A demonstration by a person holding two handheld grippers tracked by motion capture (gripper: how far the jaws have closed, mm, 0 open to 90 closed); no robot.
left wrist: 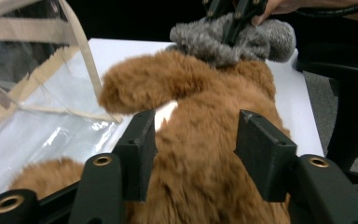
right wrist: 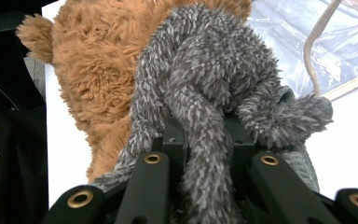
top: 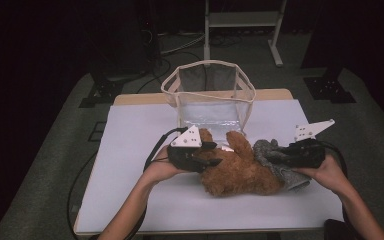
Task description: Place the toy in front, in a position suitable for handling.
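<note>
Right tongs (right wrist: 204, 140) pinch grey fur (right wrist: 205, 79); left tongs (left wrist: 196, 149) seemingly loose around brown plush (left wrist: 200, 140)

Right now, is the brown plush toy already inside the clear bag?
No, the brown plush toy lies on the white table in front of the clear bag, outside it.

- The plush toy (top: 240, 167) between the two grippers is shaggy reddish brown, with a small white tag (left wrist: 164, 113) just ahead of the left gripper's (left wrist: 193, 154) black pads.
- The fuzzy cloth (right wrist: 205, 93) in the right gripper's (right wrist: 205, 140) black jaws is flecked grey.
- The bag (top: 207, 95) beyond both grippers is clear with cream trim.
- The table (top: 130, 165) under them is plain white.
</note>
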